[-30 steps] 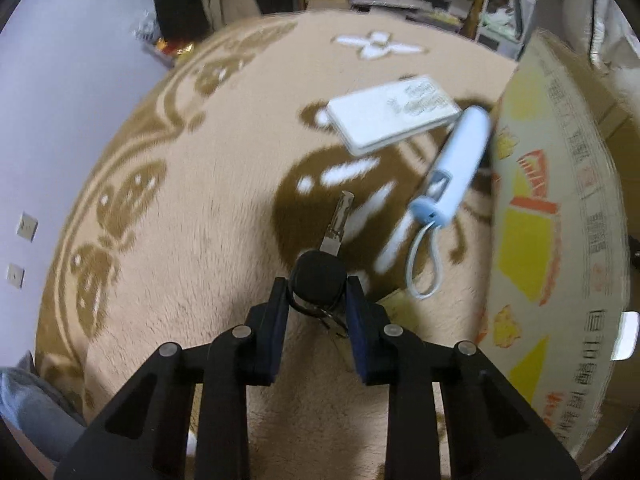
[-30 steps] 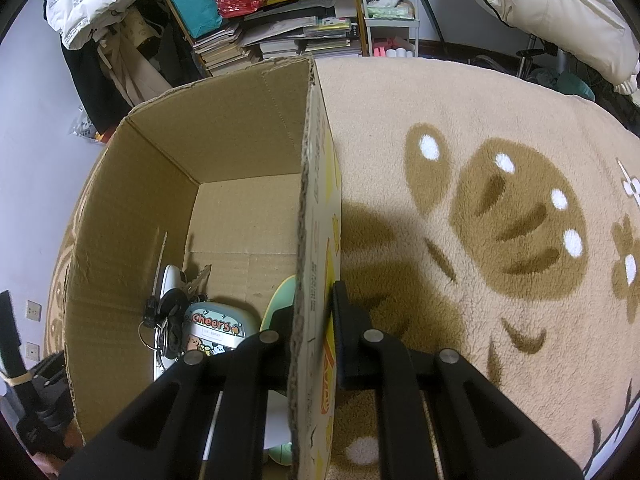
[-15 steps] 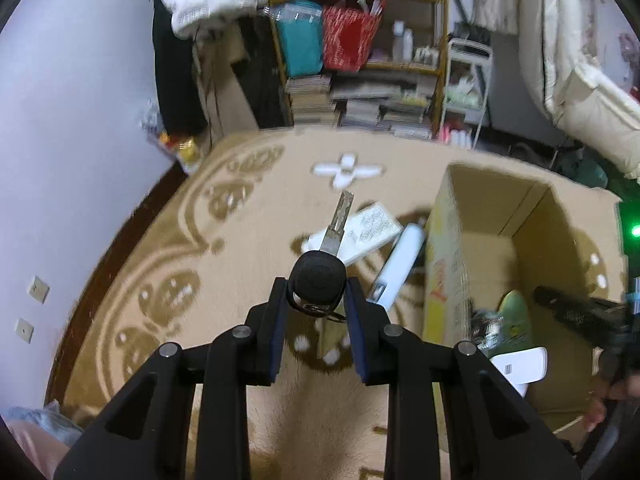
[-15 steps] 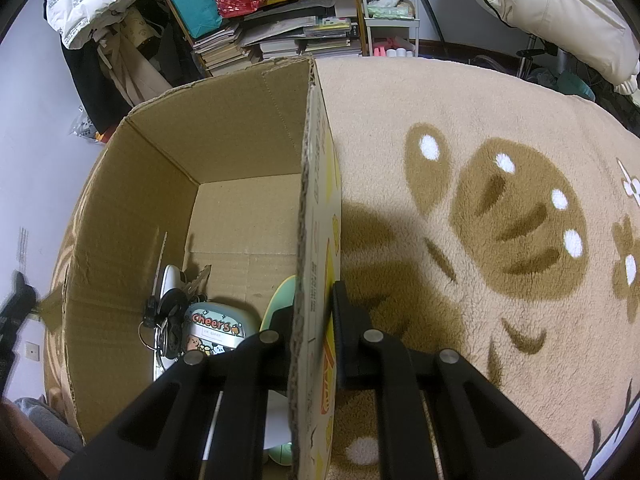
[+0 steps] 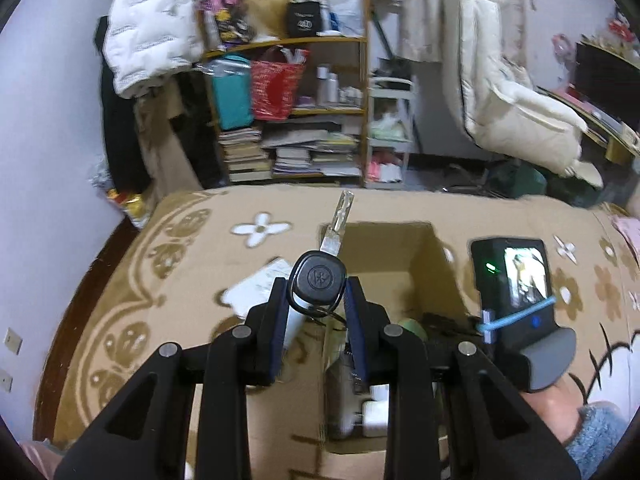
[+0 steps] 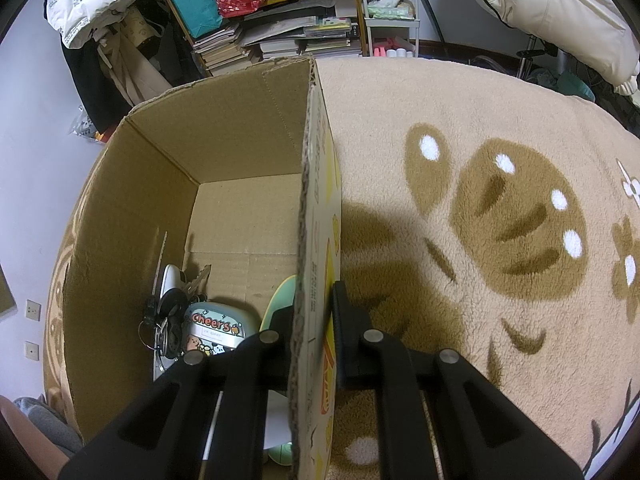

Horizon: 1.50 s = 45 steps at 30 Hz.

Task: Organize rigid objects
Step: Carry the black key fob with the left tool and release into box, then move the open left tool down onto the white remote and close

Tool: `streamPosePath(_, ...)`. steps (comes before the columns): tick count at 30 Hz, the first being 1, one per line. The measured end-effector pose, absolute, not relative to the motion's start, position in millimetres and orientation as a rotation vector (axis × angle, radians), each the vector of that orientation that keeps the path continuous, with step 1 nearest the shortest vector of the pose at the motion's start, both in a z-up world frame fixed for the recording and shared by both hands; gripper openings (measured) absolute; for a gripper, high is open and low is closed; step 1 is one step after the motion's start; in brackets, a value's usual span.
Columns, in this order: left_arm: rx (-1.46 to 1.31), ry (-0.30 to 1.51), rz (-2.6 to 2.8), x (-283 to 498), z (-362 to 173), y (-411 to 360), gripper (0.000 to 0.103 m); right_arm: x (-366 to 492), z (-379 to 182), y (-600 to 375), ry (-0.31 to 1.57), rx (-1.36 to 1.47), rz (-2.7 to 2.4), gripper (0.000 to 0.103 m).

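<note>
My left gripper (image 5: 317,300) is shut on a key (image 5: 319,277) with a black head, its silver blade pointing up and away. It hangs in the air above the near left corner of an open cardboard box (image 5: 424,240) on the rug. My right gripper (image 6: 313,312) is shut on the box wall (image 6: 314,216), one finger inside and one outside. Inside the box lie a "Cheers" tin (image 6: 218,328), a bunch of keys (image 6: 170,320), a pale green object (image 6: 280,300) and a white item (image 6: 170,276). The right gripper's camera unit (image 5: 516,280) shows in the left wrist view.
A white flat device (image 5: 256,286) lies on the patterned rug (image 6: 500,208) left of the box. Behind the rug stand a crowded bookshelf (image 5: 288,136), hung coats (image 5: 148,36) and a white rack (image 5: 390,128). A hand and sleeve (image 5: 580,436) show at the lower right.
My left gripper has lifted the key off the rug and carried it up and to the right, over the box. The right gripper has held the box wall without moving.
</note>
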State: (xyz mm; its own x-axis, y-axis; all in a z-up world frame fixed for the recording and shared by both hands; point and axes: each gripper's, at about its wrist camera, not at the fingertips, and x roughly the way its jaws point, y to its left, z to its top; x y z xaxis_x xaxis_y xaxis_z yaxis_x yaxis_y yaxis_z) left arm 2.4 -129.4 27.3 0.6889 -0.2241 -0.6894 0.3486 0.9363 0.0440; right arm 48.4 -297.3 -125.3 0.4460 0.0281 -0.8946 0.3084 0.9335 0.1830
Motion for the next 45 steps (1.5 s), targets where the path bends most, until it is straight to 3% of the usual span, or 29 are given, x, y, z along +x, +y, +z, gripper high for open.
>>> streamPosePath(13, 0.282, 0.876, -0.353, 9, -19, -155, 0.030, 48, -125, -297, 1.101, 0.342, -0.178, 0.012)
streamPosePath(14, 0.274, 0.883, -0.352, 12, -19, -152, 0.038, 49, -126, -297, 1.101, 0.342, -0.178, 0.012)
streamPosePath(15, 0.261, 0.886, -0.347, 15, -17, -148, 0.057, 49, -126, -297, 1.101, 0.345, -0.177, 0.012)
streamPosePath(17, 0.244, 0.863, -0.320, 20, -11, -138, 0.079, 49, -126, -297, 1.101, 0.348, -0.176, 0.012)
streamPosePath(22, 0.260, 0.849, -0.270, 42, -2, -120, 0.099, 49, -126, -296, 1.103, 0.342, -0.178, 0.012)
streamPosePath(33, 0.252, 0.844, -0.134, 123, -16, -69, 0.103, 50, -127, -295, 1.103, 0.345, -0.177, 0.012)
streamPosePath(45, 0.147, 1.004, -0.215, 200, -96, -50, 0.102, 50, -127, -296, 1.101, 0.368, -0.171, 0.013)
